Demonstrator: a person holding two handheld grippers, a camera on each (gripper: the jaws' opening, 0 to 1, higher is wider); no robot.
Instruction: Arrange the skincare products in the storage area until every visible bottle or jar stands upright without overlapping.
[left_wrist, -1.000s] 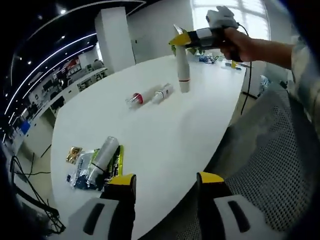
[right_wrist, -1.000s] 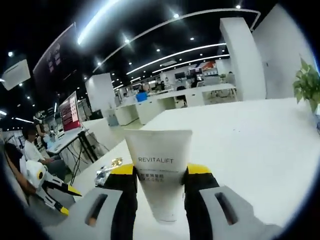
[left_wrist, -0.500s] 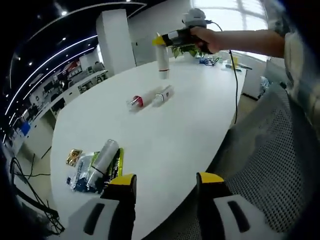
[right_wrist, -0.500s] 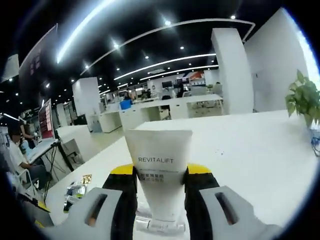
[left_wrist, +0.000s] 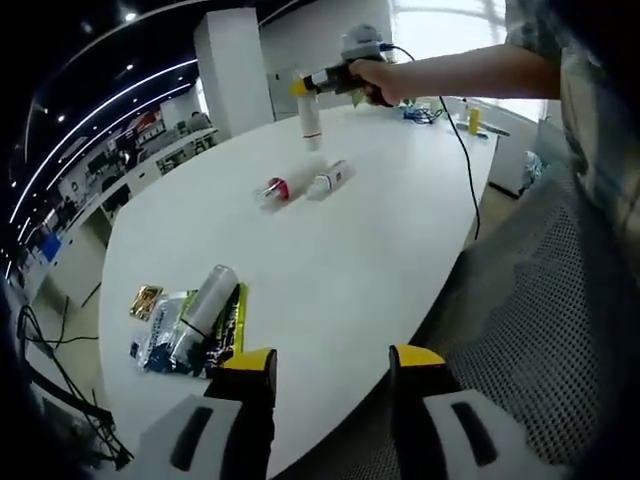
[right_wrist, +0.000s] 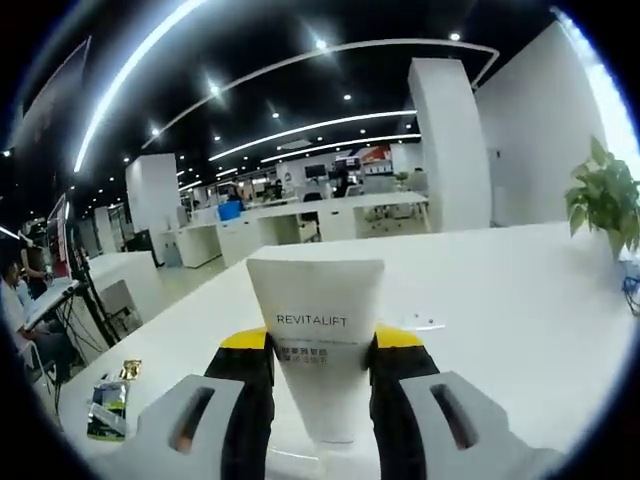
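R gripper (right_wrist: 320, 345): jaws clamped on white REVITALIFT tube (right_wrist: 317, 340), seen from the L gripper view held upright at far side of white table (left_wrist: 330, 270), cap end down, just above surface. L gripper (left_wrist: 330, 365): jaws wide, nothing between, near table edge. Two small bottles (left_wrist: 300, 186) lie flat mid-table, side by side. Silver bottle (left_wrist: 205, 308) lies on packets (left_wrist: 160, 335), near left.

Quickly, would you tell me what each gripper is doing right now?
Left gripper: open, holding nothing, at the near edge of the table.
Right gripper: shut on the white Revitalift tube, lifted above the table.
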